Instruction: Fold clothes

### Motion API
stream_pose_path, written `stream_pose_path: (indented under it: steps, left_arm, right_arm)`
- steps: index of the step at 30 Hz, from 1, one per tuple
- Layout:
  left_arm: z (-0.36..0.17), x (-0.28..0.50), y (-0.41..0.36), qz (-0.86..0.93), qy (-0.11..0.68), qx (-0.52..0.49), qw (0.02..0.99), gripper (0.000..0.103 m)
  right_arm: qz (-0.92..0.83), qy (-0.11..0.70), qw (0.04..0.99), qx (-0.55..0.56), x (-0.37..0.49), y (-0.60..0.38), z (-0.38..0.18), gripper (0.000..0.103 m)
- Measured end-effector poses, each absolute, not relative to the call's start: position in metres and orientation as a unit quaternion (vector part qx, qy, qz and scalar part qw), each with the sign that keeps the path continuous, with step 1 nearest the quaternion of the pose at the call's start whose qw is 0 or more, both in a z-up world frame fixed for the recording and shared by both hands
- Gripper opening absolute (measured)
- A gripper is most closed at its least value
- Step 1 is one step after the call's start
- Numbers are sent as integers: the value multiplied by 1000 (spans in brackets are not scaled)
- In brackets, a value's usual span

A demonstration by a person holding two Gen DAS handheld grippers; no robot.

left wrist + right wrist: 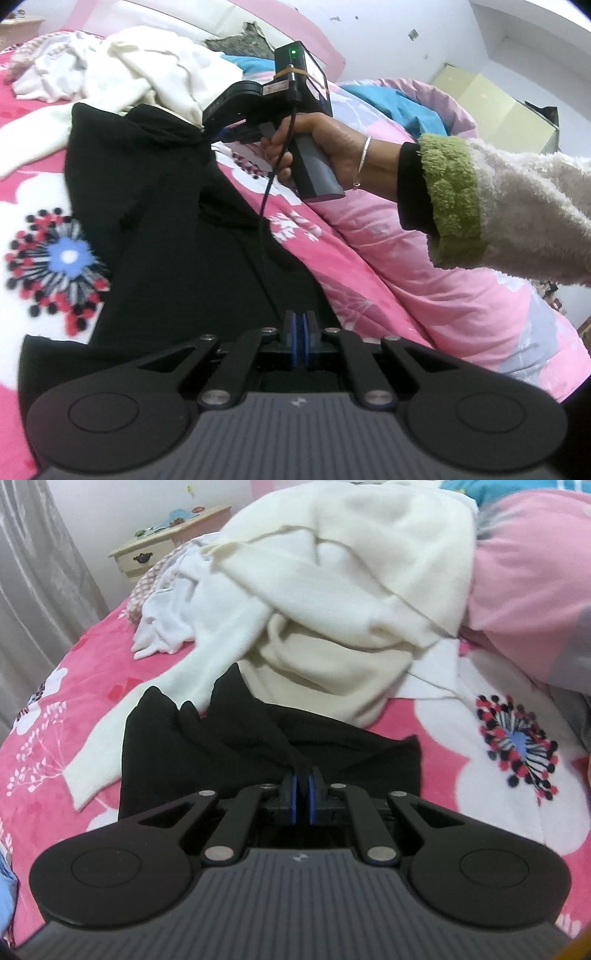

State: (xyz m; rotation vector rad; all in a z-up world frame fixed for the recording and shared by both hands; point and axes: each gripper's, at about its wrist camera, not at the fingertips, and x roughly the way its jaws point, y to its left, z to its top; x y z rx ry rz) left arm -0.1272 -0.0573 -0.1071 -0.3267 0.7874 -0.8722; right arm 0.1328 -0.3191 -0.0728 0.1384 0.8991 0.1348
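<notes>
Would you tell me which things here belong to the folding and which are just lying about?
In use: black garment; right gripper, shut on it; left gripper, shut.
Lying about: cream garment; white cloth; pink quilt; bedside table.

No readable text, labels, brands or numbers; small pale mark on each tool body illegible.

The left wrist view sits low and close over the black garment [166, 240], facing the headboard, with the right gripper [207, 127] at upper centre. The right wrist view faces the cream clothes pile [332, 590]. Both share the bed [92, 664].
</notes>
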Motion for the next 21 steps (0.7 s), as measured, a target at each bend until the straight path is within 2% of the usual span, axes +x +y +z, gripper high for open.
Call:
stream_pose_path:
  steps: [9, 15, 18, 20, 21]
  left_arm:
    - [-104, -129, -69, -434, 370, -147, 808, 4]
    - [-114, -125, -70, -432, 404, -151, 792, 7]
    - [-114, -124, -65, -434, 414, -156, 785, 15]
    - [-110, -125, -58, -444, 417, -156, 777, 21]
    - [-107, -126, -52, -449, 419, -153, 774, 23]
  right_arm:
    - [50, 428, 898, 87, 125, -364, -75, 4]
    - [31, 452, 885, 106, 126, -377, -103, 6]
    - [22, 461, 881, 104, 127, -378, -114, 11]
    - [19, 459, 882, 107, 125, -379, -110, 19]
    - [16, 457, 883, 105, 123, -380, -105, 27]
